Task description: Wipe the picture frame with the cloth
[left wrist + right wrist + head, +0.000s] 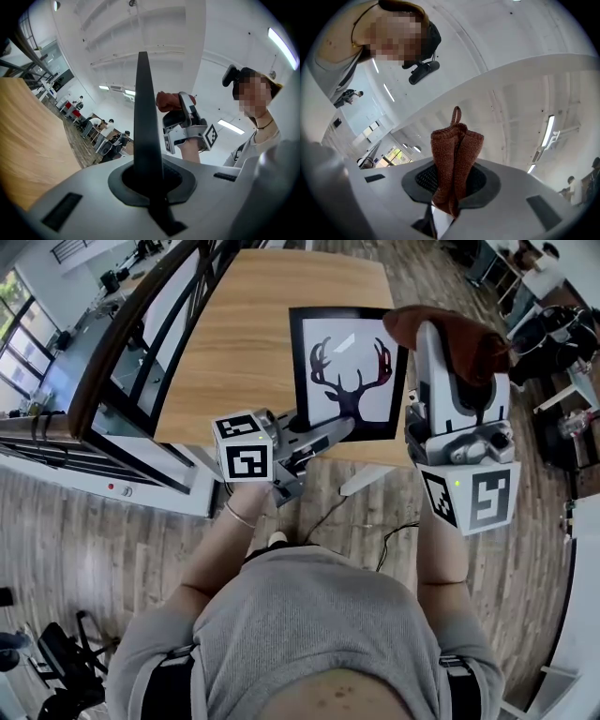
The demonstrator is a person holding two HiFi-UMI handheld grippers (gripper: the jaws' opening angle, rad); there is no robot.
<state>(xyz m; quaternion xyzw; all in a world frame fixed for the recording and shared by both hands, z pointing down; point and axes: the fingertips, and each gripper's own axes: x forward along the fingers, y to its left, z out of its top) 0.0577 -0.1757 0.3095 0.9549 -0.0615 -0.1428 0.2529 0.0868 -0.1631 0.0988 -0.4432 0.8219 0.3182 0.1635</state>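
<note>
A black picture frame (347,371) with a deer-antler print stands tilted on the wooden table (234,343). My left gripper (328,432) is shut on its lower left edge. In the left gripper view the frame's dark edge (143,117) rises straight up from between the jaws of the left gripper (149,187). My right gripper (433,338) is held high to the right of the frame, shut on a rust-brown knitted cloth (469,338). The cloth (454,154) bunches upward from the right gripper (452,190), its loop on top. The cloth is apart from the frame.
A dark-railed glass balustrade (141,334) runs along the table's left side. Desks and chairs (553,324) stand on the wood floor to the right. The table's near edge lies just under the left gripper.
</note>
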